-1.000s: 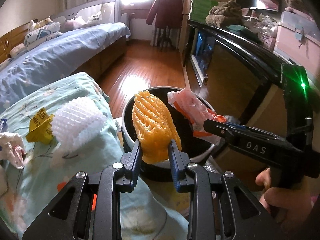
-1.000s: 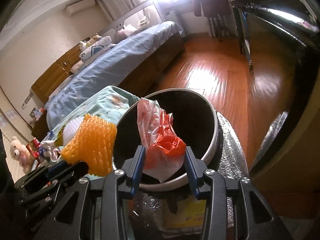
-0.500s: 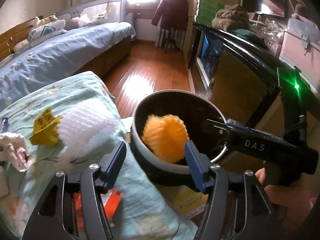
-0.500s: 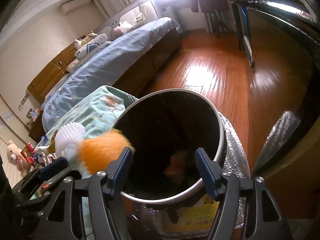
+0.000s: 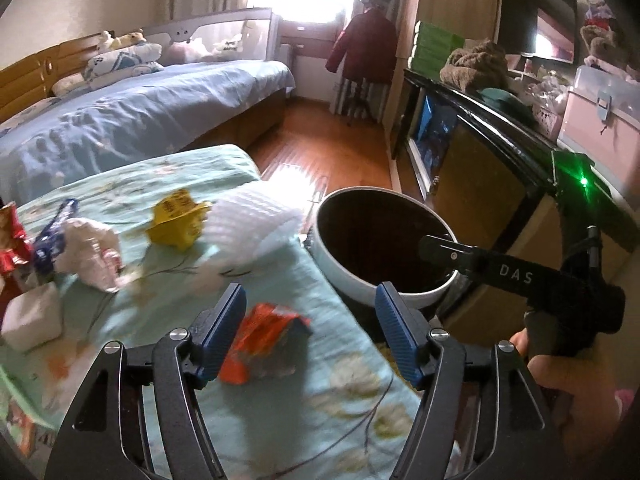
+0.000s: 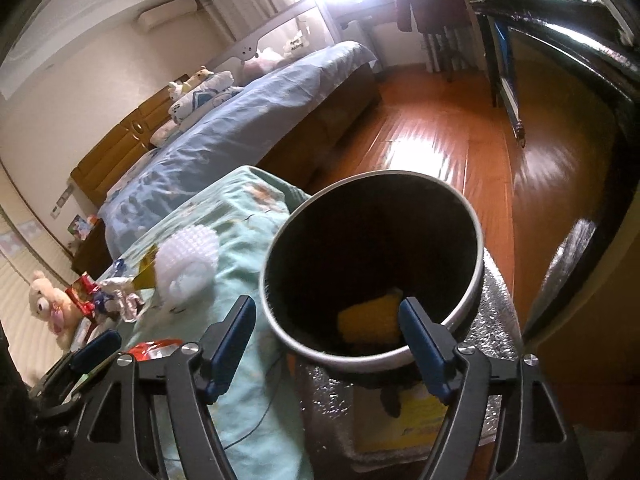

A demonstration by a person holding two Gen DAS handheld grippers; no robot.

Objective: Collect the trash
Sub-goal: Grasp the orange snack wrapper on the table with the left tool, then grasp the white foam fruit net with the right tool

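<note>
A round dark bin with a pale rim [image 5: 352, 280] [image 6: 476, 248] stands beside a table with a green floral cloth [image 5: 280, 380]. The orange foam net [image 6: 370, 318] lies inside the bin. My left gripper [image 5: 308, 336] is open and empty above an orange wrapper [image 5: 260, 340] on the cloth. My right gripper [image 6: 326, 340] is open and empty over the bin's near rim; it also shows in the left wrist view [image 5: 500, 272]. On the cloth lie white foam netting [image 5: 248, 224] [image 6: 188, 260], a yellow wrapper [image 5: 176, 220] and crumpled white paper [image 5: 92, 252].
A white block [image 5: 32, 316] and red and blue wrappers [image 5: 16, 244] sit at the cloth's left edge. A bed with blue covers [image 5: 140, 112] lies behind. A dark cabinet [image 5: 480, 152] stands to the right. Silver bubble wrap [image 6: 496, 320] surrounds the bin's base.
Both grippers opened. The orange foam net and the red-and-clear wrapper dropped into the bin. My left gripper pulled back over the cloth and now sits above the orange wrapper.
</note>
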